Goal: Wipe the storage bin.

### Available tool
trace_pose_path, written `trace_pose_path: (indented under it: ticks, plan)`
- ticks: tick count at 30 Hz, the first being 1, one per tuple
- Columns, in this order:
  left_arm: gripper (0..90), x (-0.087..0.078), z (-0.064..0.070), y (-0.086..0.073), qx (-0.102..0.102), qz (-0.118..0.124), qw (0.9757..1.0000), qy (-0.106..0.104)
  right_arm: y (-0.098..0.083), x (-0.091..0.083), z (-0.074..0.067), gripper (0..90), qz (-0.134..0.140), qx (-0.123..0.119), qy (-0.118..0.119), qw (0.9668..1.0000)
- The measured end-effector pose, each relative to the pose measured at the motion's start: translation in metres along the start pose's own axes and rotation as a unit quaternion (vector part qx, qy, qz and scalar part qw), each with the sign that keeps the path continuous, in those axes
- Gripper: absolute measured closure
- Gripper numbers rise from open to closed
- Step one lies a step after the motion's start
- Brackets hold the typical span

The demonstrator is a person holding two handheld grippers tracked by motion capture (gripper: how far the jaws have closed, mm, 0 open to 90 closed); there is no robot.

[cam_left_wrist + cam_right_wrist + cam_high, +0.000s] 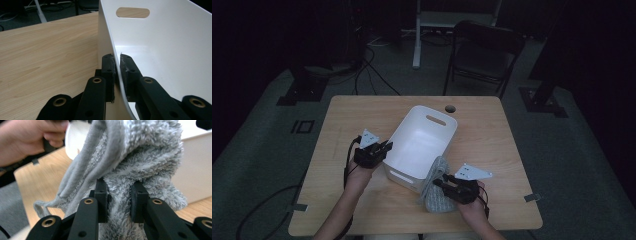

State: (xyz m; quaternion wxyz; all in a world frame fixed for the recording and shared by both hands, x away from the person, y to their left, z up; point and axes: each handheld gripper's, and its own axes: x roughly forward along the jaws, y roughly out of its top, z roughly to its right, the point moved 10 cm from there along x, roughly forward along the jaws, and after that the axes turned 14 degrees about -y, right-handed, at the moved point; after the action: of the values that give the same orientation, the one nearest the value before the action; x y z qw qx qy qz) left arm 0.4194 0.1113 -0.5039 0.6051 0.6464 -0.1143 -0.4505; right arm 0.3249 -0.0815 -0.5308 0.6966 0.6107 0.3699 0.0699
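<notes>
Between the right tongs (pixel 118 202), grey towel (pixel 140 157), beside the white bin (pixel 422 145).

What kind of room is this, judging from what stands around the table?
Probably a dim lab or recording room, not a home. A lone wooden table stands on grey carpet, black cables run across the floor behind it, and a folding chair and a white equipment stand wait at the back.
</notes>
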Motion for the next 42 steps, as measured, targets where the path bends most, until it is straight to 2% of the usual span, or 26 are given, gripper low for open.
trace_pose_path:
  ticks: [4,7,9,11,14,15,17,18,20,22,24,26,29,33,36,39,42]
  plan:
    - [82.6,0.000,0.000,0.000,0.000,-0.001,1.0000,0.000,-0.022,0.016,0.008,72.5,-0.053,0.001,-0.016,0.9985]
    - [82.4,0.000,0.000,0.000,-0.001,-0.002,1.0000,0.002,-0.044,0.032,0.014,72.1,-0.106,0.005,-0.027,0.9940]
    - [82.5,0.000,-0.001,0.000,-0.003,0.000,1.0000,0.005,-0.050,0.036,0.015,72.8,-0.117,0.014,-0.022,0.9928]
    - [82.5,0.000,-0.001,0.000,-0.006,0.001,1.0000,0.006,-0.047,0.032,0.014,73.0,-0.121,0.002,-0.019,0.9924]
    - [82.8,0.000,-0.002,0.000,-0.003,0.002,1.0000,0.008,-0.031,0.018,0.004,72.5,-0.079,0.015,0.016,0.9966]
    - [82.8,0.000,-0.001,0.000,-0.003,0.002,1.0000,0.009,-0.023,0.011,0.001,71.4,-0.056,0.020,0.029,0.9978]
    - [82.8,0.000,-0.001,0.000,-0.001,0.001,0.9999,0.010,-0.007,-0.003,-0.007,65.7,-0.014,0.022,0.057,0.9980]
    - [82.8,0.000,-0.001,0.000,-0.002,0.003,0.9999,0.010,-0.001,-0.008,-0.011,58.5,0.006,0.020,0.062,0.9978]
    - [82.8,0.000,-0.002,0.000,0.000,0.001,0.9999,0.011,0.002,-0.010,-0.017,46.6,0.015,0.011,0.060,0.9980]
    - [82.7,0.000,-0.001,0.000,0.002,0.000,0.9999,0.014,0.001,-0.007,-0.018,44.0,0.021,0.010,0.038,0.9990]
    - [82.6,0.000,-0.002,0.000,0.000,0.000,0.9999,0.014,0.003,-0.006,-0.018,41.7,0.026,0.018,0.029,0.9991]
    - [82.5,0.000,-0.002,0.000,0.002,0.000,0.9999,0.015,0.004,-0.005,-0.015,40.8,0.035,0.024,0.004,0.9991]
    - [82.5,0.000,-0.002,0.000,0.001,0.001,0.9999,0.013,0.006,-0.004,-0.013,38.9,0.045,0.018,-0.014,0.9987]
    - [82.6,0.000,-0.001,0.000,0.003,0.000,0.9999,0.012,0.007,0.000,-0.013,34.6,0.046,0.028,-0.036,0.9979]
    - [82.6,0.000,0.000,0.000,0.008,-0.002,0.9999,0.013,0.006,0.003,-0.012,34.6,0.048,0.023,-0.036,0.9979]
    - [82.6,0.001,0.002,0.001,0.010,0.000,0.9999,0.012,0.003,0.005,-0.009,34.5,0.043,0.028,-0.032,0.9982]
    - [82.4,0.001,0.002,0.001,0.009,-0.001,0.9999,0.010,-0.004,0.011,-0.007,32.7,0.025,0.027,-0.030,0.9989]
